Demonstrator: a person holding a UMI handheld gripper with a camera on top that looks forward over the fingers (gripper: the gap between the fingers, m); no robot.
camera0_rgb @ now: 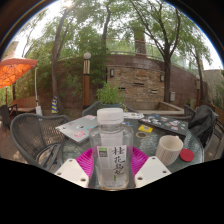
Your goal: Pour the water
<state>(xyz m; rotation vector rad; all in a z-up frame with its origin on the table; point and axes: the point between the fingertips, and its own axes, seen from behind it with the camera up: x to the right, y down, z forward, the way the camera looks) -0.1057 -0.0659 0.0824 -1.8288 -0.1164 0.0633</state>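
An outdoor patio table (pixel 150 122) under trees. A clear plastic bottle (pixel 110 143) with a white cap and a green-lettered label stands upright between the gripper's (pixel 111 170) two fingers, its sides against the pink pads (pixel 88 160); the fingers appear to pinch it. Just right of the bottle sits a white cup (pixel 169 149). Papers (pixel 77 127) lie on the table beyond. A dark wicker chair (pixel 35 133) stands left, an orange umbrella (pixel 14 70) farther left, a brick wall (pixel 150 80) behind.
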